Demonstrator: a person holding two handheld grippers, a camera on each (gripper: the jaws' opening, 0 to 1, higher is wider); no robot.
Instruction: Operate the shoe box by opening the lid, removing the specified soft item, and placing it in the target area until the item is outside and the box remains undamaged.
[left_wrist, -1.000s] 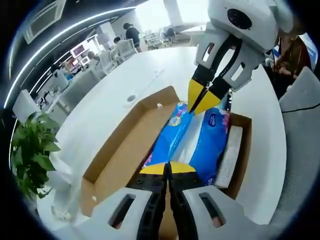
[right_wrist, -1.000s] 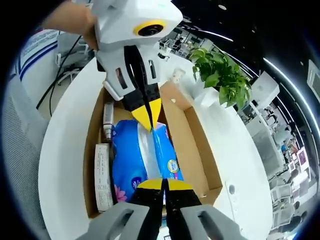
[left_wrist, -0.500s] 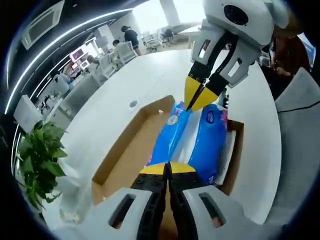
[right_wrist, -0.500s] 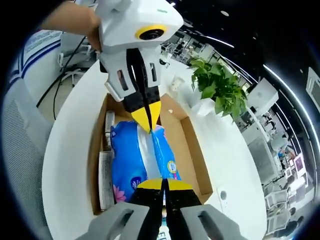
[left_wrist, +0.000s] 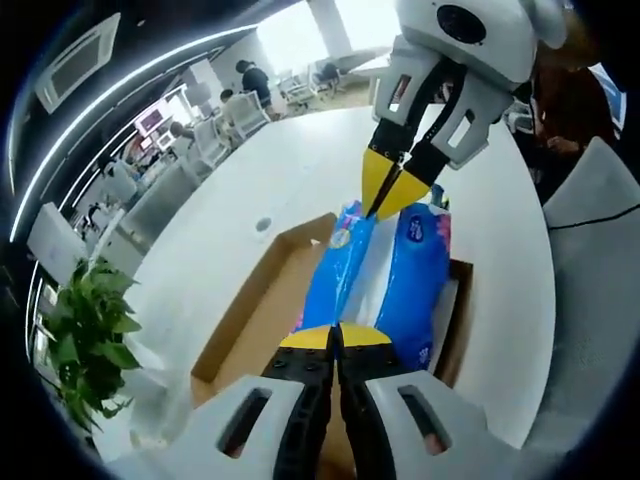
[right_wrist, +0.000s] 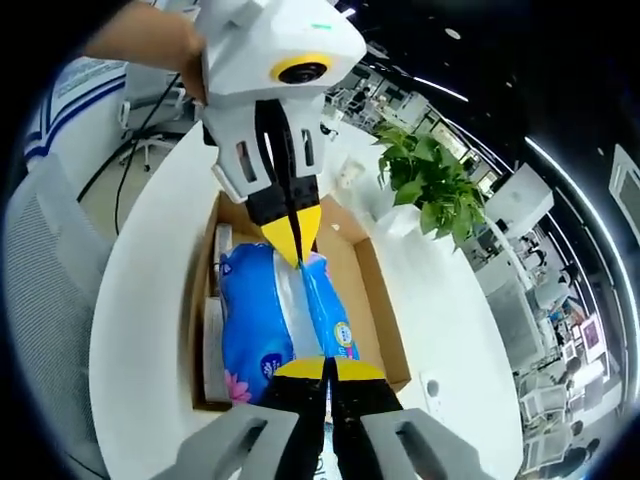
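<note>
Two grippers of mine are pinched on the same soft blue tissue pack (left_wrist: 385, 275), one at each end. In the left gripper view my left gripper (left_wrist: 337, 337) has its yellow-tipped jaws pressed together on the near edge of the pack, with no gap between them. At the far end my right gripper (left_wrist: 390, 195) comes down from above, its yellow tips closed to a point on the pack's top seam. The right gripper view gives the reverse: the right gripper (right_wrist: 325, 368) is clamped shut on the near end of the pack (right_wrist: 270, 320), and the left gripper (right_wrist: 293, 235) bites the far end. The pack hangs stretched between the two over the open cardboard shoe box (left_wrist: 262, 300), and I cannot tell whether its underside touches the box. In the right gripper view a pale flat item (right_wrist: 213, 350) lies in the box (right_wrist: 375, 300) along its left wall beside the pack. The box sits on a long white table (left_wrist: 240, 170). A green potted plant (right_wrist: 432, 180) stands near the box. Beyond it is an office with desks, chairs and ceiling light strips, and a person (left_wrist: 249, 80) stands far off.
</note>
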